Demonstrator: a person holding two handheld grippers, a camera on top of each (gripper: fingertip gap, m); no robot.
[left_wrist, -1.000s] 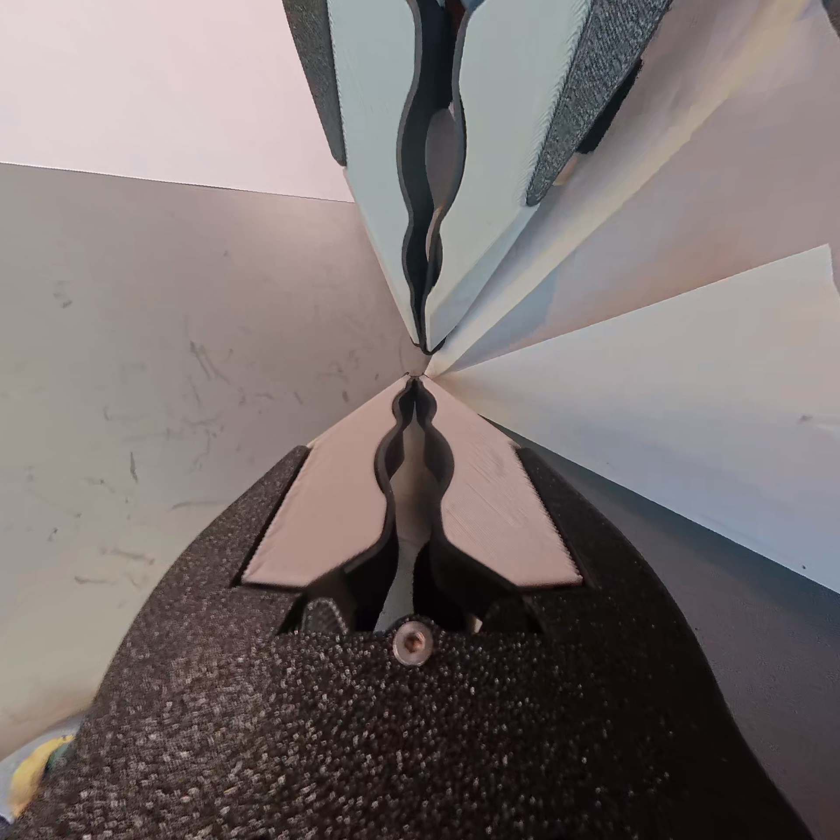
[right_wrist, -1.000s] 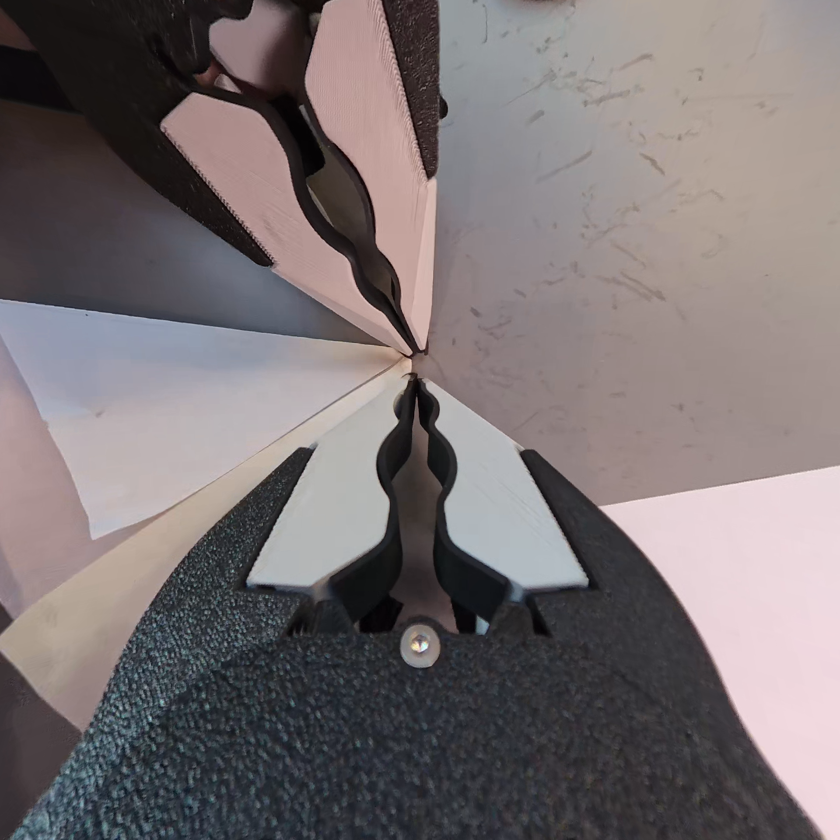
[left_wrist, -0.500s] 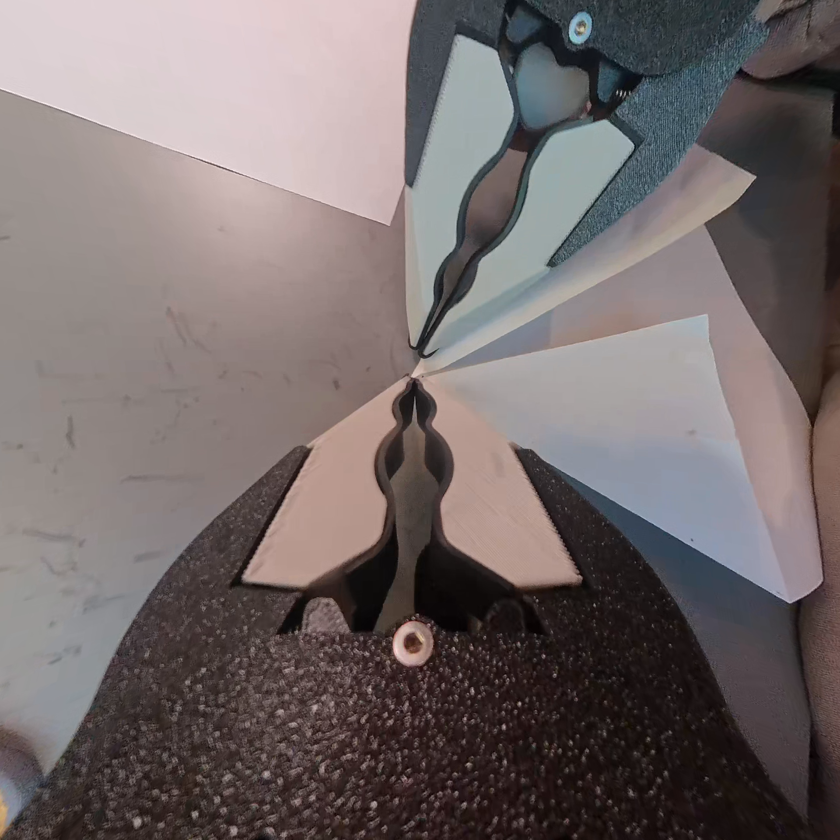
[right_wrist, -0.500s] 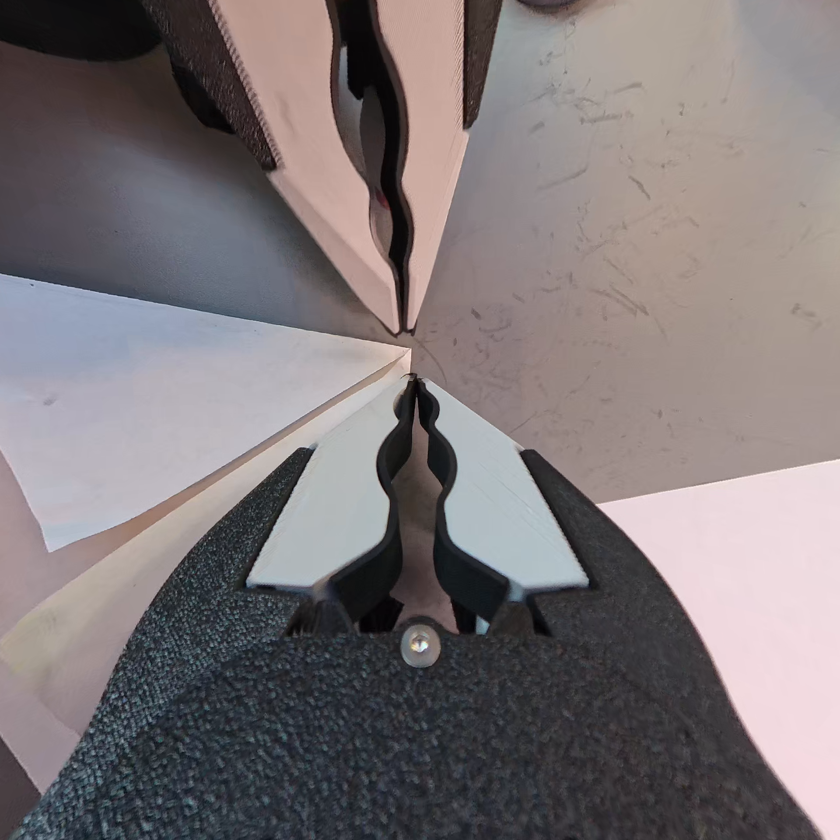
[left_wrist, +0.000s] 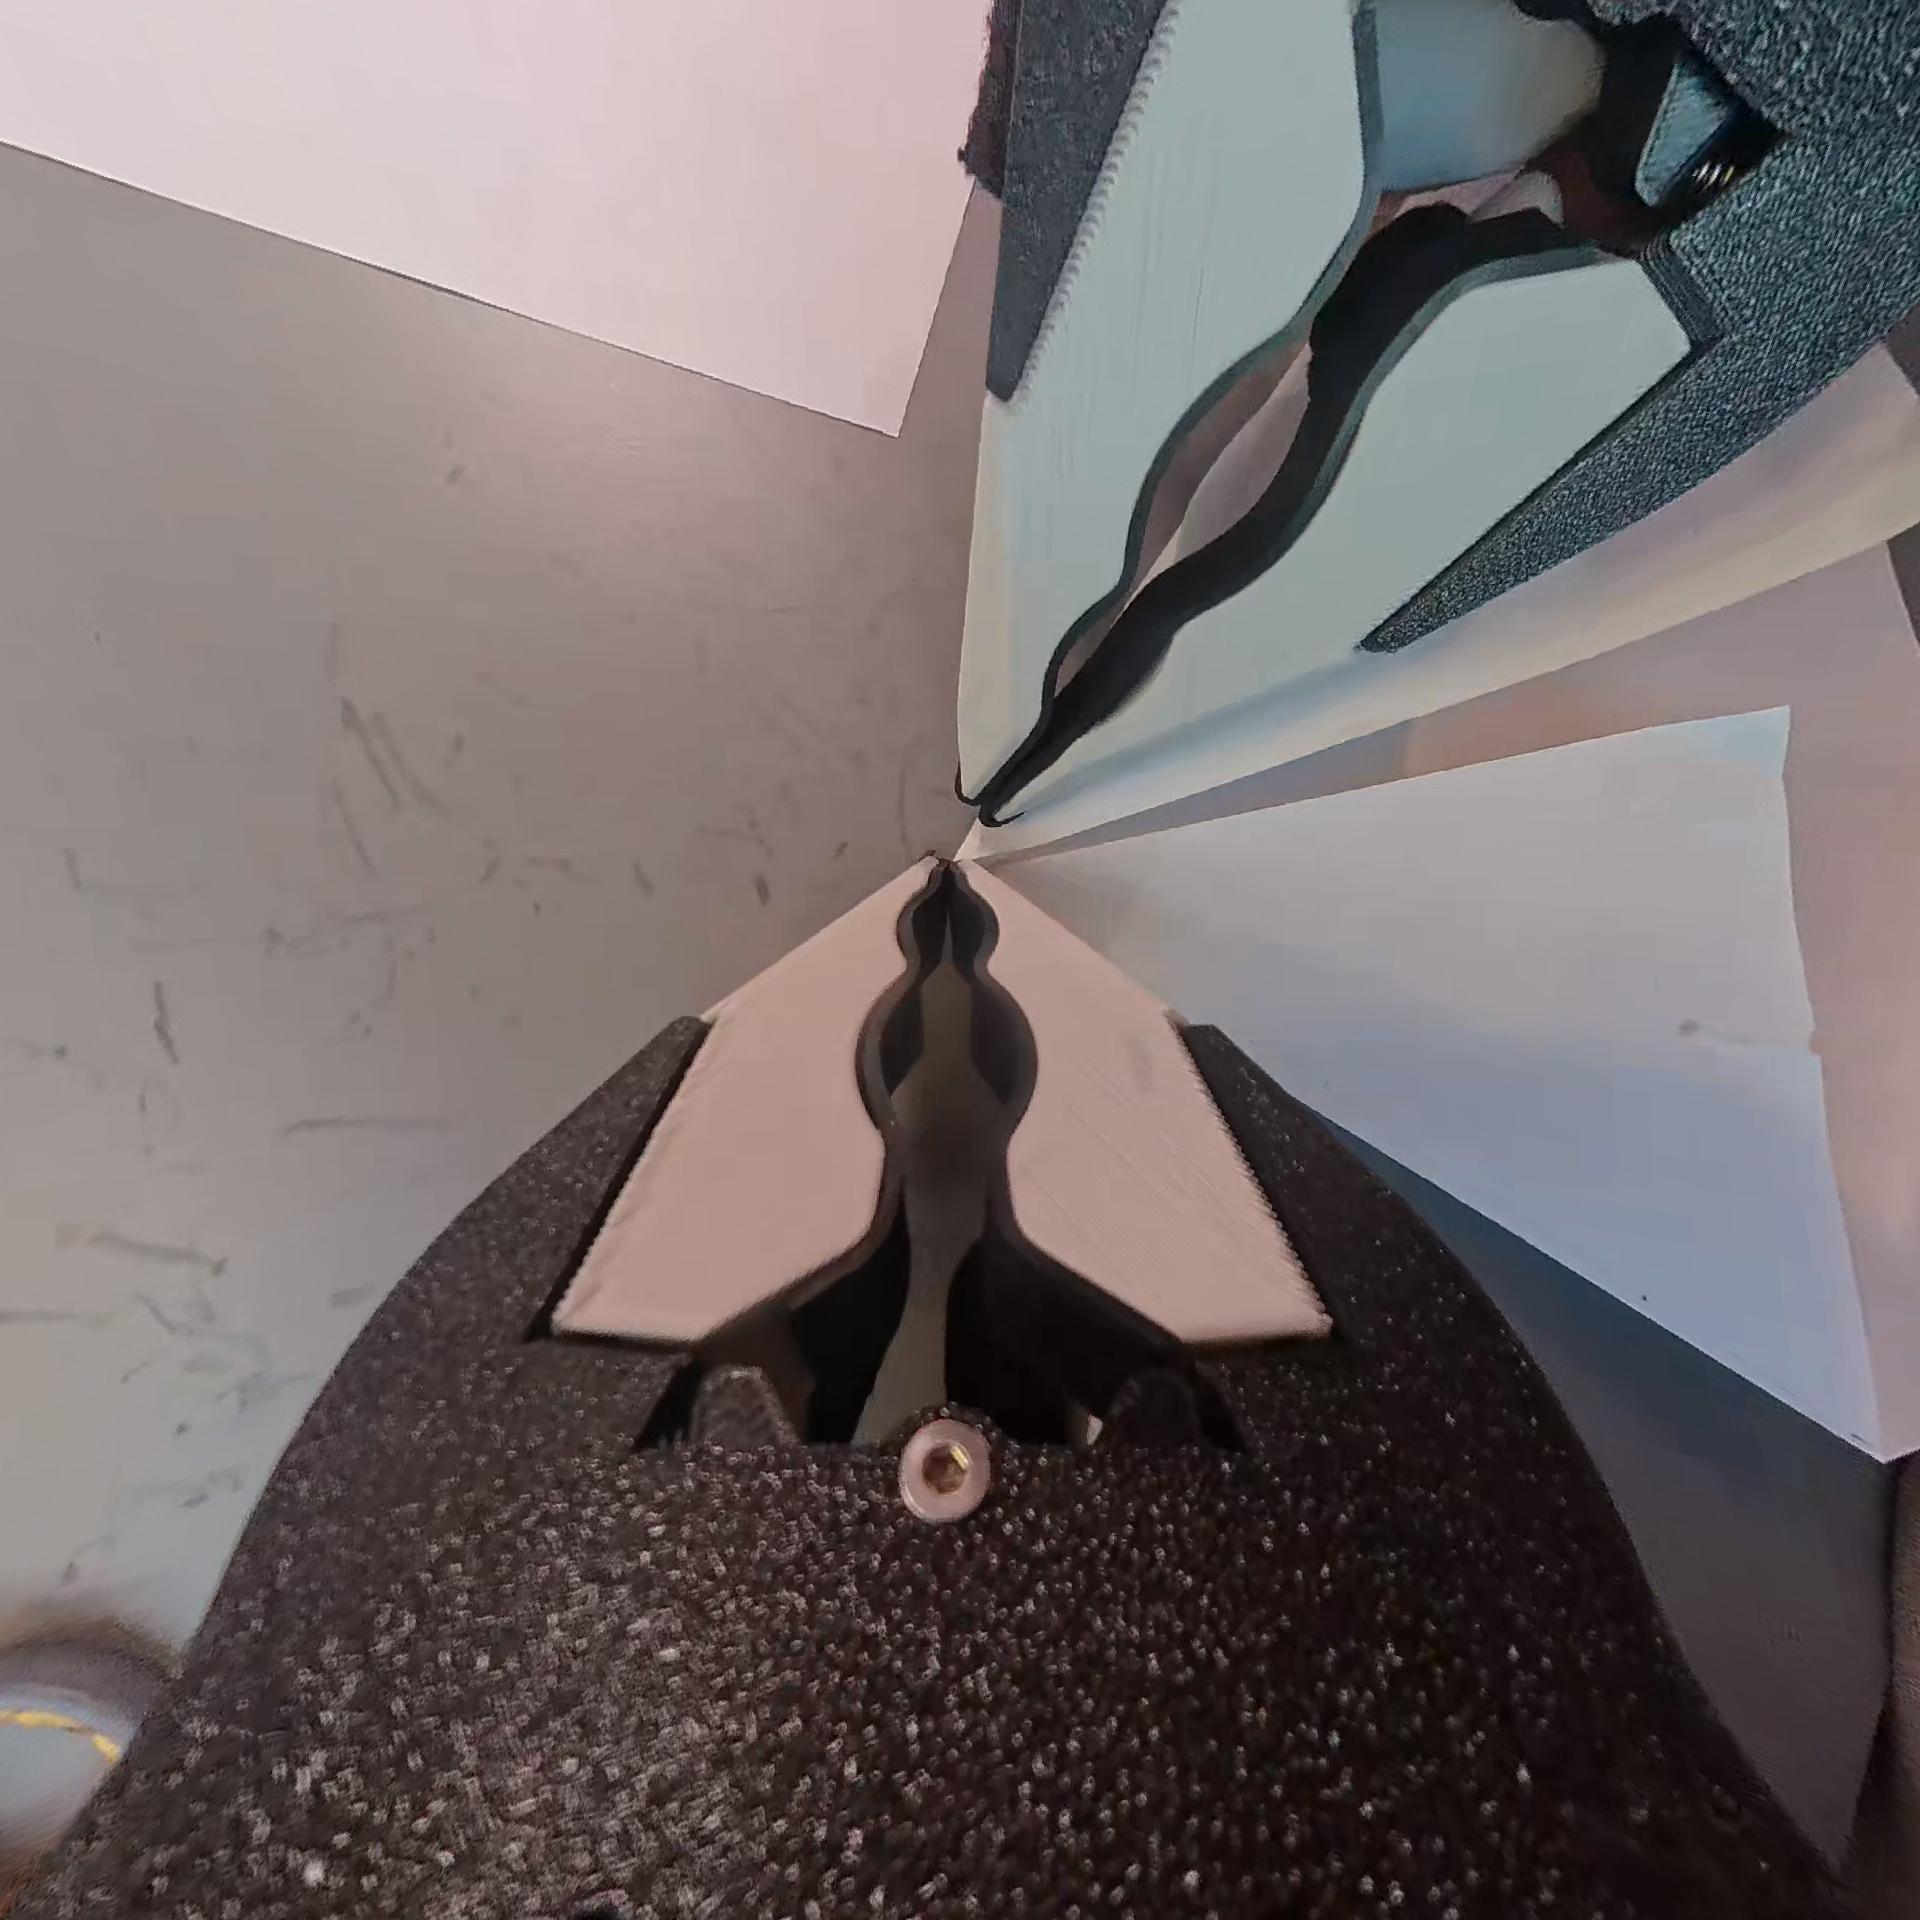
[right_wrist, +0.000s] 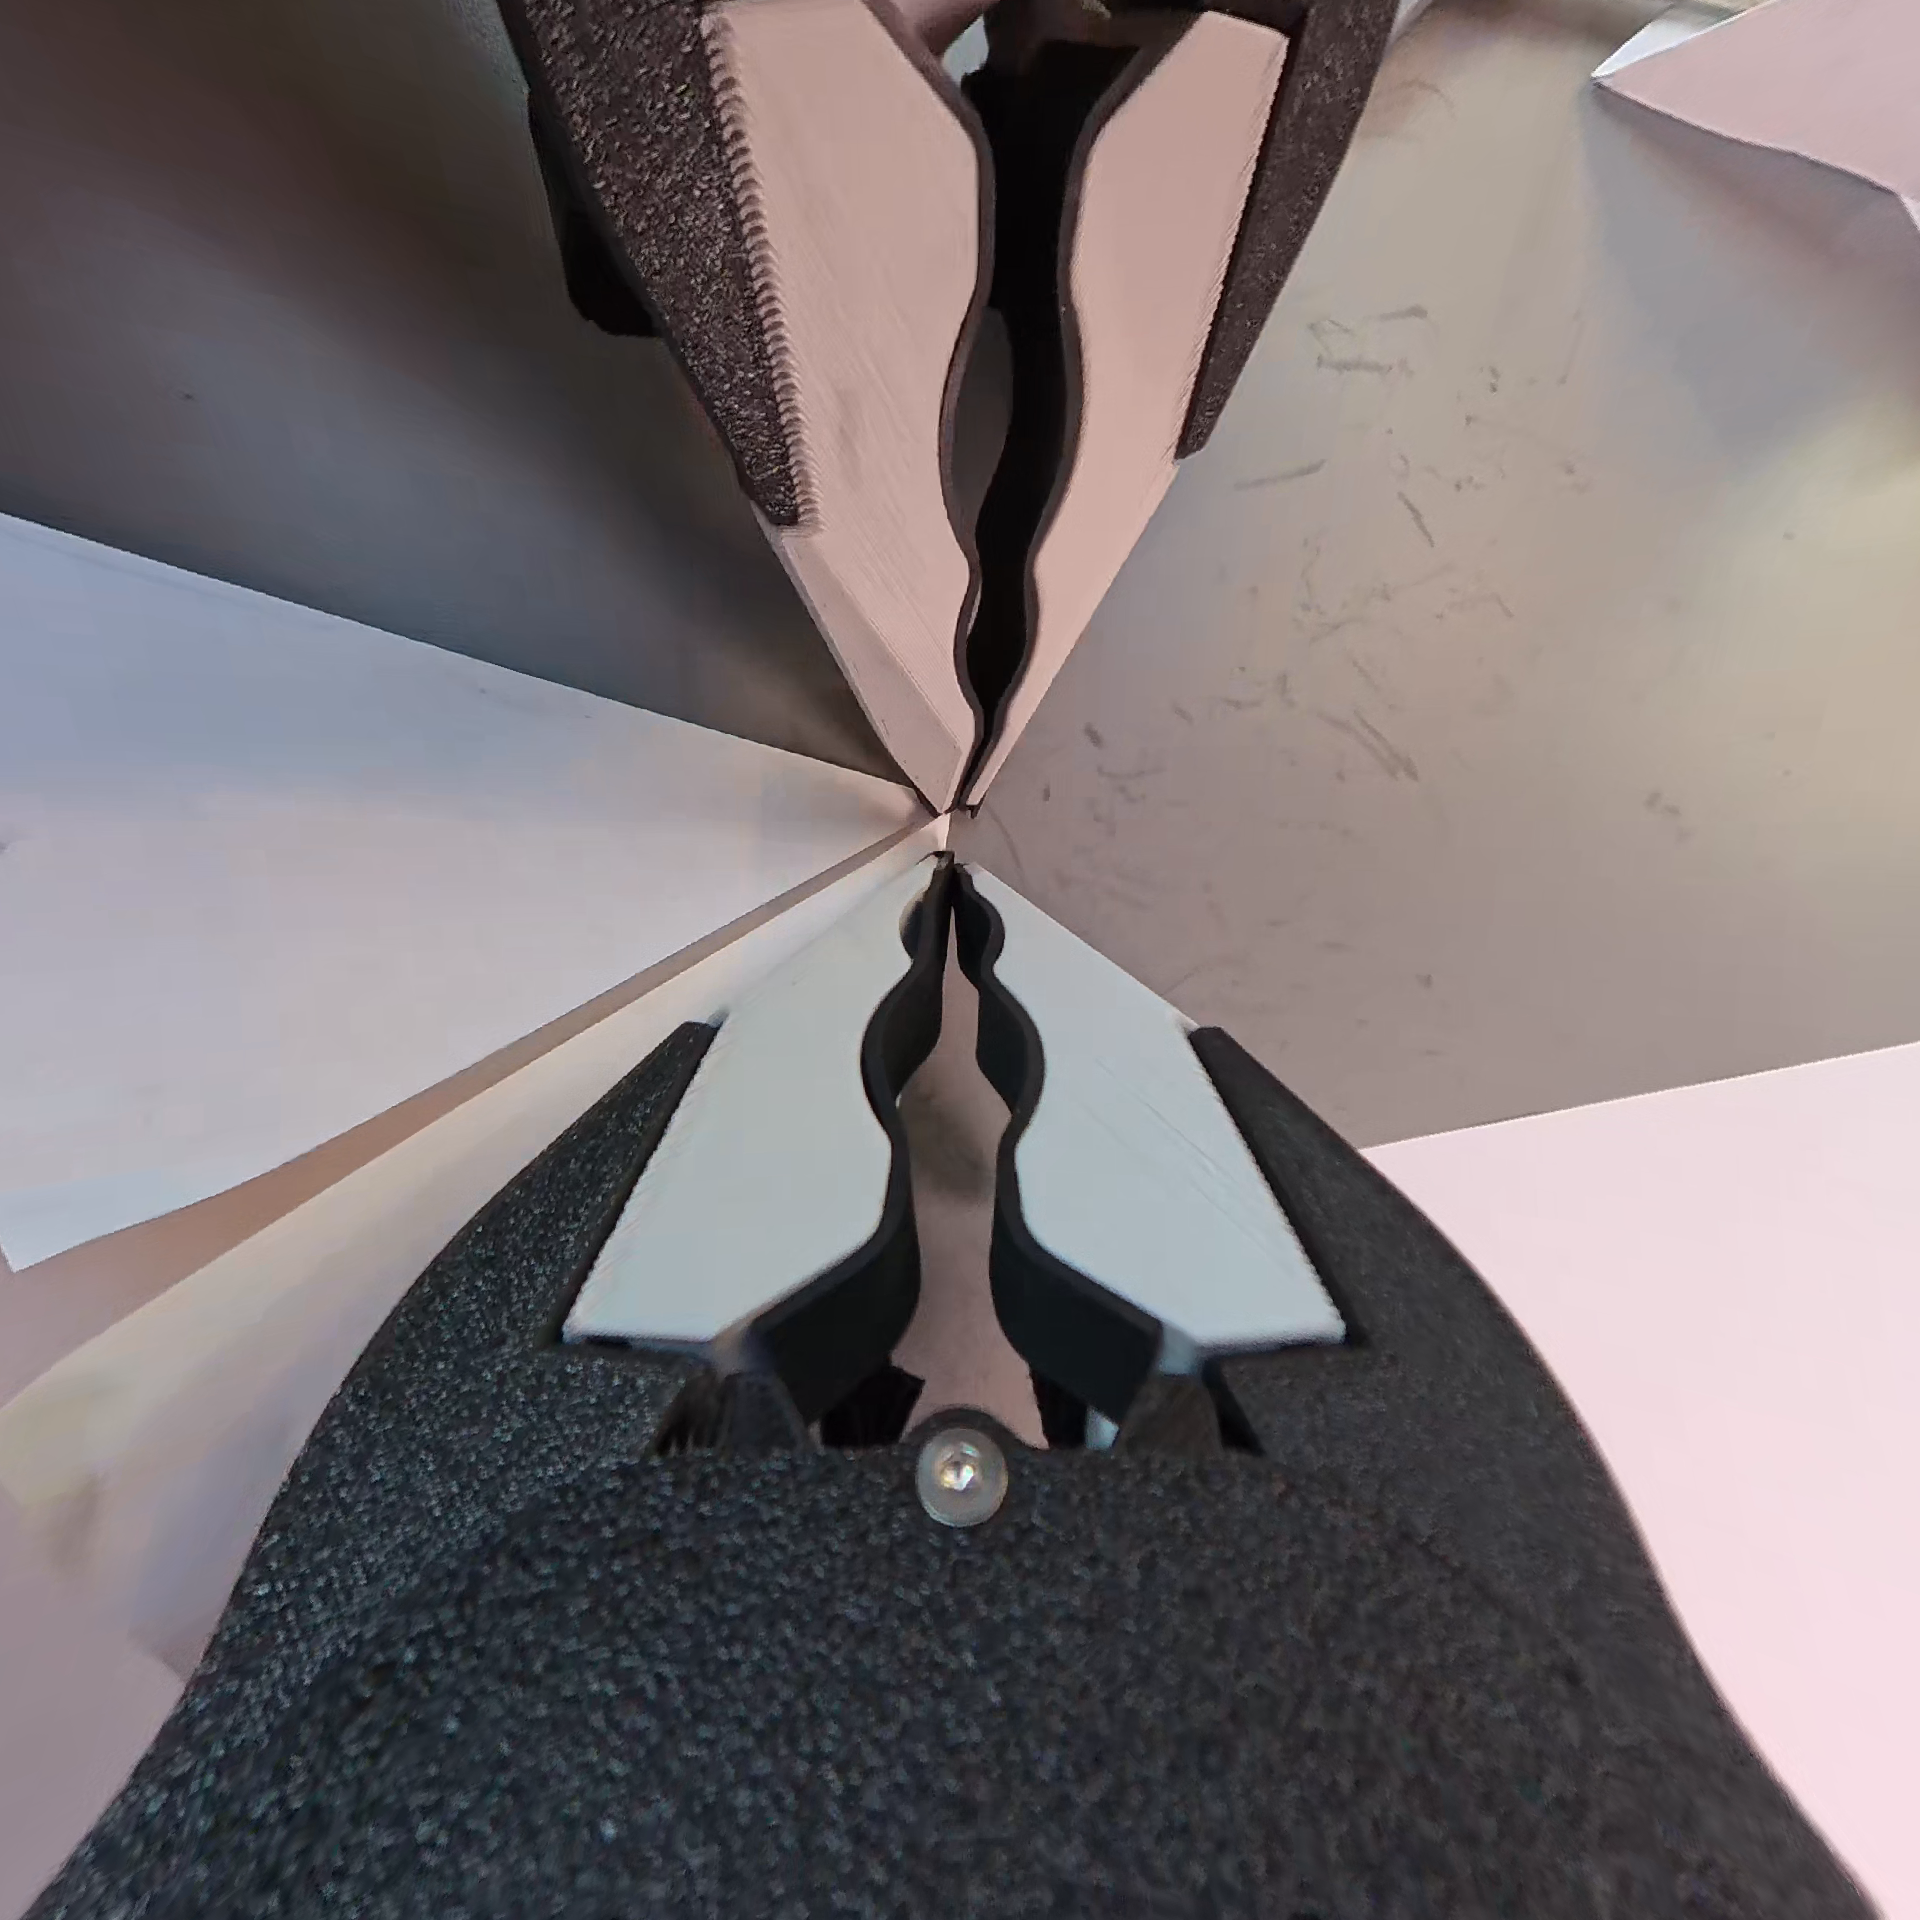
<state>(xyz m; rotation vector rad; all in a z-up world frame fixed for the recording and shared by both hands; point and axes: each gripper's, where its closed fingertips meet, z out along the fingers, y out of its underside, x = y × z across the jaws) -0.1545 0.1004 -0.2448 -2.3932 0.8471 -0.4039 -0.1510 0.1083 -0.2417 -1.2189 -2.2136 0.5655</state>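
Your left gripper (left_wrist: 943, 864) is clenched on the pointed tip of the folded white paper (left_wrist: 1455, 1039), and your right gripper (right_wrist: 948, 860) pinches that same tip from the opposite side, tips nearly touching. The paper's folds fan away from the tip, lengthwise along the scratched grey table (left_wrist: 416, 831). Only the right view shows a crumpled sheet (right_wrist: 1766, 104) far beyond.

A scuffed grey table (left_wrist: 436, 790) carries a flat white sheet (left_wrist: 540, 177) and folded white paper (left_wrist: 1455, 1018).
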